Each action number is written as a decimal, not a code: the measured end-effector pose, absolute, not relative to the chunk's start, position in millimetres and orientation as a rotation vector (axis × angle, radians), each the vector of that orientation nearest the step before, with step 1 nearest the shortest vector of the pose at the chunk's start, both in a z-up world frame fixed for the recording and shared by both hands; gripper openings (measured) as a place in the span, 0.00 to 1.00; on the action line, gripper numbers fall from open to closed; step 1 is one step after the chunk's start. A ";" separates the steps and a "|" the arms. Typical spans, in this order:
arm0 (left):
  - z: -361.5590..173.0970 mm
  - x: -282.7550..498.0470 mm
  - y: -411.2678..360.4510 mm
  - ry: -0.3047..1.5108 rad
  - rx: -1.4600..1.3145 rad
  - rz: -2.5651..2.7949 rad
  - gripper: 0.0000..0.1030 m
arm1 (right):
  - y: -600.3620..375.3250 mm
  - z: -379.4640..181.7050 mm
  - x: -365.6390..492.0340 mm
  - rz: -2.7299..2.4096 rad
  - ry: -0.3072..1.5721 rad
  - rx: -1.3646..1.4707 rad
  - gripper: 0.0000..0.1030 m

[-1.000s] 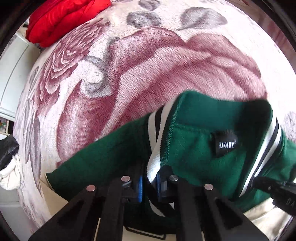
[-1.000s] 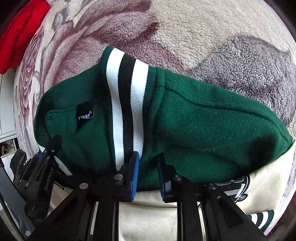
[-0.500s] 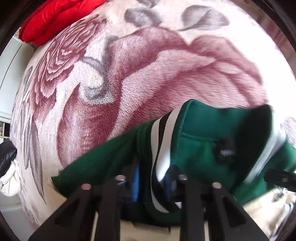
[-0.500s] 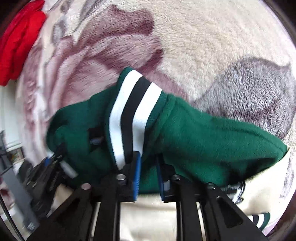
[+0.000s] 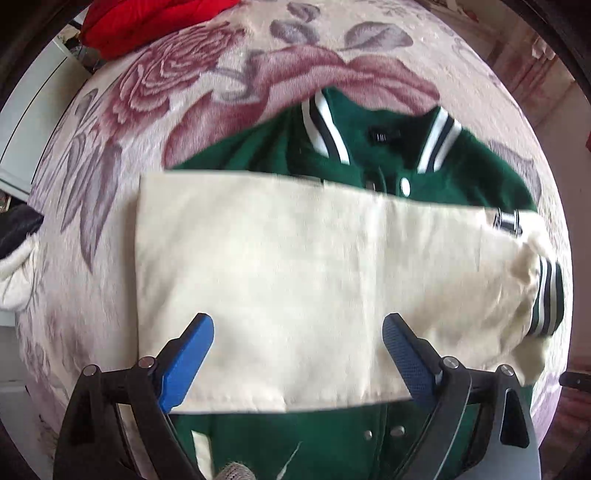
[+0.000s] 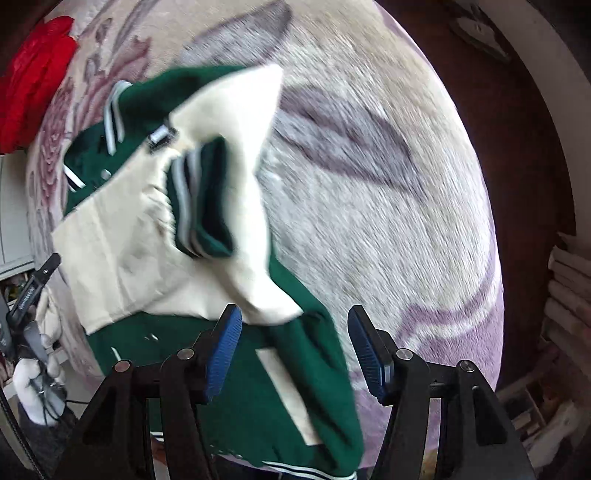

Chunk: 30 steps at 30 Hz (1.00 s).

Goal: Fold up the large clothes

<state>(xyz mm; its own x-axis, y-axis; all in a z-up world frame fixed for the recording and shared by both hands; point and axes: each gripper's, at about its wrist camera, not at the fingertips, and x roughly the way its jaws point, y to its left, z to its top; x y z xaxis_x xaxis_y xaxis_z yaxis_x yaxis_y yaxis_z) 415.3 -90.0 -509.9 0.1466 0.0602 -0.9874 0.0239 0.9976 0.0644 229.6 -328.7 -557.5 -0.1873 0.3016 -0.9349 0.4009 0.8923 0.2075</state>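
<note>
Jacket (image 5: pixel 369 147) lies on the floral blanket (image 5: pixel 184 92), cream sleeves (image 5: pixel 295 258) folded across; left tongs (image 5: pixel 297 347) and right tongs (image 6: pixel 295 347) are opening above it, gripping nothing.

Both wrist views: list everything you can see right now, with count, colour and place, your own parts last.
jacket: one, dark green with striped white-and-black collar and cuffs, lying on the blanket, collar at the far end.
sleeves: cream, folded across the jacket's front; a striped cuff shows at the right end.
blanket: one, cream with dusky-pink roses and grey leaves, under the jacket.
red cloth: one, bright red, bunched at the far left corner of the blanket.
stack of pale folded things: off the blanket's right edge in the right wrist view; too blurred to name.
left gripper: black with blue pads, jaws opening, above the cream sleeves, nothing clamped.
right gripper: black with blue pads, jaws opening, over the jacket's right edge, nothing clamped.
</note>
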 end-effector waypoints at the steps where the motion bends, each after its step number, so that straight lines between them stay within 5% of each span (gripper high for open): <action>1: -518.6 399.8 -97.2 1.462 0.068 0.017 0.91 | -329.8 -574.1 218.6 -0.093 1.815 0.521 0.60; 4: -546.5 363.2 -117.0 1.540 0.071 0.019 0.91 | -324.1 -610.8 211.2 -0.005 1.819 0.559 0.57; 6: -561.8 345.2 -128.3 1.571 0.072 0.034 0.91 | -314.0 -622.5 213.8 0.062 1.789 0.583 0.46; 7: -567.6 339.0 -133.0 1.581 0.076 0.041 0.91 | -306.1 -629.2 215.7 0.062 1.801 0.531 0.22; 8: -572.8 333.2 -137.8 1.586 0.086 0.049 0.91 | -302.5 -631.5 216.4 0.035 1.800 0.496 0.13; 10: -583.6 323.1 -146.6 1.604 0.100 0.062 0.91 | -304.2 -623.3 215.8 -0.053 1.768 0.496 0.10; 16: -597.4 313.8 -164.6 1.609 0.166 0.089 0.91 | -332.1 -611.1 193.2 -0.064 1.714 0.717 0.11; 23: -583.0 314.6 -180.2 1.588 0.150 0.120 0.91 | -379.2 -598.0 197.5 -0.029 1.713 0.632 0.35; 28: -584.4 306.6 -200.6 1.595 0.148 0.126 0.91 | -362.1 -627.3 200.6 0.118 1.766 0.540 0.33; 30: -586.8 303.8 -206.0 1.596 0.152 0.131 0.91 | -360.2 -627.7 201.9 0.076 1.746 0.489 0.16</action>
